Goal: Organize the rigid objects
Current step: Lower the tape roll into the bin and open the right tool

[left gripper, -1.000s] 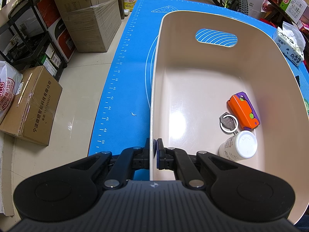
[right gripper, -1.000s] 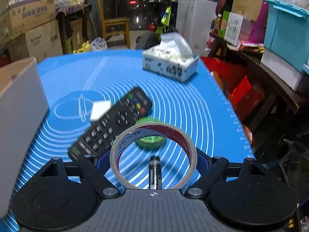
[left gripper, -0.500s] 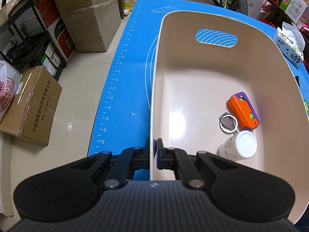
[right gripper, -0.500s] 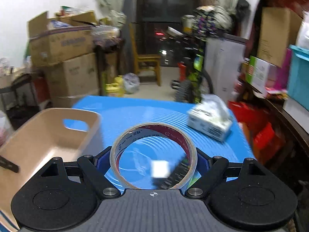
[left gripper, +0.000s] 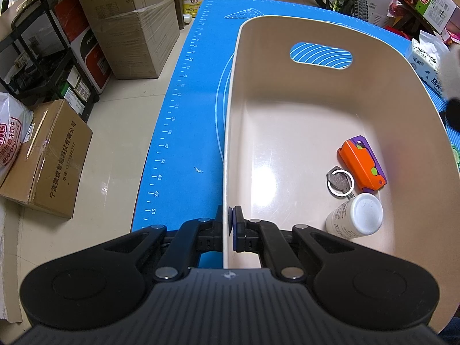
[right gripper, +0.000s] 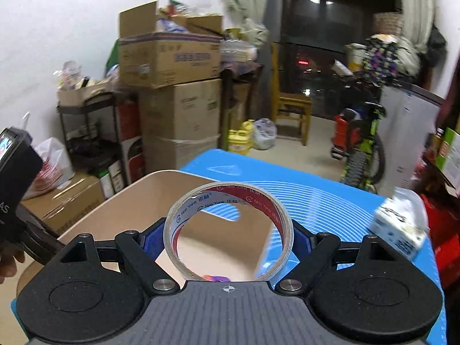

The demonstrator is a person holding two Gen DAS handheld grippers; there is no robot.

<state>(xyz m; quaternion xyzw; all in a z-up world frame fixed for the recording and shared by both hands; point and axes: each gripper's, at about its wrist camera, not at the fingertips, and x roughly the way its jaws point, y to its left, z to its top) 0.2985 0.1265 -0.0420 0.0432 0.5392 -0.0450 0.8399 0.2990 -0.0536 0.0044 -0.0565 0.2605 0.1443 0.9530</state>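
Left tongs (left gripper: 229,227) clamped the beige plastic bin's (left gripper: 227,132) near-left rim; right tongs (right gripper: 228,237) gripped a clear tape roll (right gripper: 228,230) above it, release judged next.

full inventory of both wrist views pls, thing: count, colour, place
bin: 1, beige, on the mat
mat: 1, blue, under the bin
toy: 1, orange and purple, bin floor
key on ring: 1, grey, bin floor beside the toy
bottle: 1, white, lying on bin floor
tape roll: 1, clear with red core, above the bin
tissue box: 1, white, mat's right edge
cardboard boxes: several, brown, floor at left
left gripper: shut on the bin's wall
right gripper: shut on the tape roll
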